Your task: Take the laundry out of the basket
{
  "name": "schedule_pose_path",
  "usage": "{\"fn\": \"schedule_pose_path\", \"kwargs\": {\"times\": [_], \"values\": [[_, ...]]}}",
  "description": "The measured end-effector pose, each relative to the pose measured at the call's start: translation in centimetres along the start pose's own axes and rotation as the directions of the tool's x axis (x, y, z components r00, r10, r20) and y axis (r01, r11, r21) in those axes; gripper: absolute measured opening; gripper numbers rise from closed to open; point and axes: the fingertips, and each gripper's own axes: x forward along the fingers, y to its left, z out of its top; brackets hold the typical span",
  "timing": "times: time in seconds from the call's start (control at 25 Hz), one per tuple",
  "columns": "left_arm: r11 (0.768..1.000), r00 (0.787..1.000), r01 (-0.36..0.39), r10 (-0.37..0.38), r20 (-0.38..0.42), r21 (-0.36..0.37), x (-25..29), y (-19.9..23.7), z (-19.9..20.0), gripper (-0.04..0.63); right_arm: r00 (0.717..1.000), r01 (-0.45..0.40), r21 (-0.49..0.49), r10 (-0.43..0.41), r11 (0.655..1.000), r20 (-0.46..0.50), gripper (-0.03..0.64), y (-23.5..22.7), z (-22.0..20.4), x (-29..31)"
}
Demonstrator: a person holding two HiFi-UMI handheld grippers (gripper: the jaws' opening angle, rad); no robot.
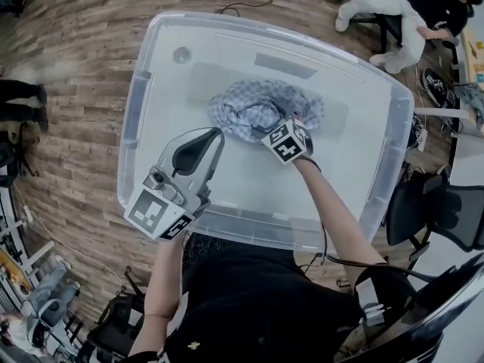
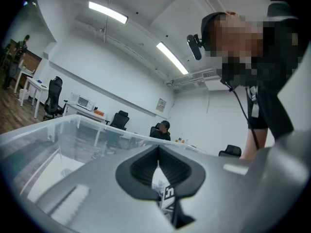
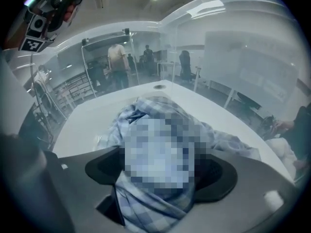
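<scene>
Inside the basket (image 1: 134, 127), checked laundry (image 1: 253, 110) yet to be clamped and lifted out, lying between wide-apart jaws of right gripper (image 3: 161, 171); left gripper (image 1: 214, 136) empty, jaws together.

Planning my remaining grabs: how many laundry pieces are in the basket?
1: a blue checked garment bunched centrally in the basket, between the right claw's open jaws. Folds could hide another.
</scene>
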Motion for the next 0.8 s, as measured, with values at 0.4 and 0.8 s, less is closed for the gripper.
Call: {"fn": "schedule_pose_path", "kwargs": {"times": [0.4, 0.8], "values": [[1.000, 1.000, -0.011, 0.011, 0.003, -0.003, -0.6, -0.1, -0.1, -0.005, 0.996, 0.008, 0.013, -0.007, 1.000, -0.089, 0.413, -0.5, -0.5, 1.4], [1.000, 1.000, -0.018, 0.018, 0.009, -0.004, -1.7, -0.5, 0.0, -0.005, 0.994, 0.037, 0.032, -0.034, 0.999, -0.099, 0.293, -0.8, 0.2, 1.5]]}}
